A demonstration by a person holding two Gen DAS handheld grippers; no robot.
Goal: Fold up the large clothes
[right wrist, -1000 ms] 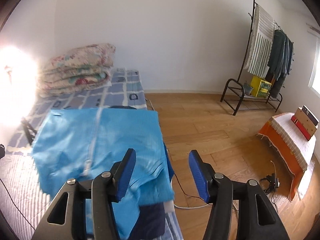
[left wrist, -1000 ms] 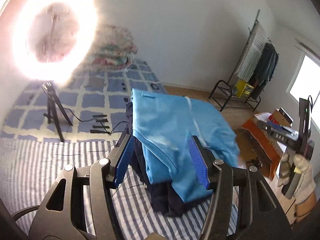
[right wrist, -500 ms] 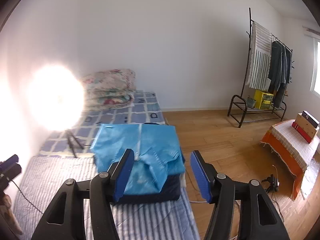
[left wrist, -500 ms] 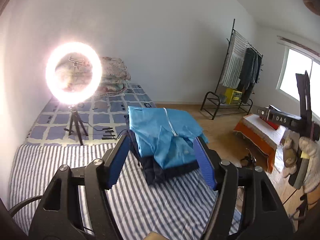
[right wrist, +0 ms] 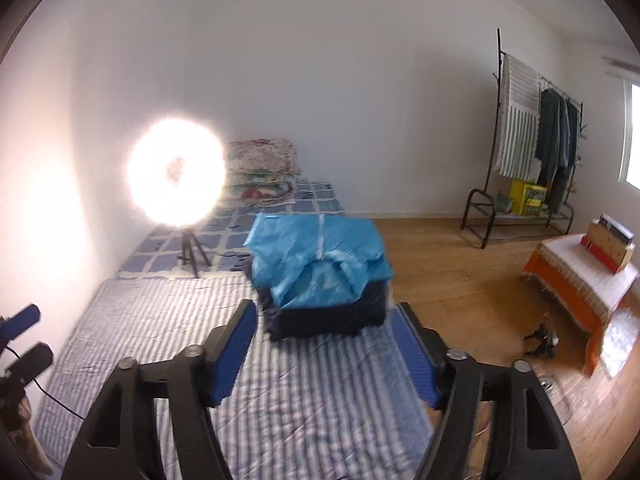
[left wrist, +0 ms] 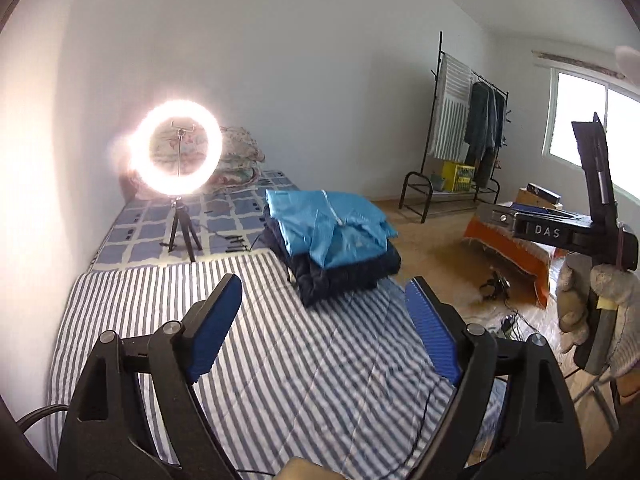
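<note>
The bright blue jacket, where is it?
The bright blue jacket lies folded atop a dark folded garment on the striped bed, right of the ring light.

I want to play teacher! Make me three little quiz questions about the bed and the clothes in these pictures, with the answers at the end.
1. True or false: the blue jacket lies on top of the dark folded pile.
2. What stands on the bed in front of the quilts? A) a fan B) a ring light C) a chair
3. Fill in: nothing is between the jaws of the left hand-held gripper or the right hand-held gripper; both are ____.

Key: 1 true. 2 B, the ring light on its small tripod. 3 opening.
</note>
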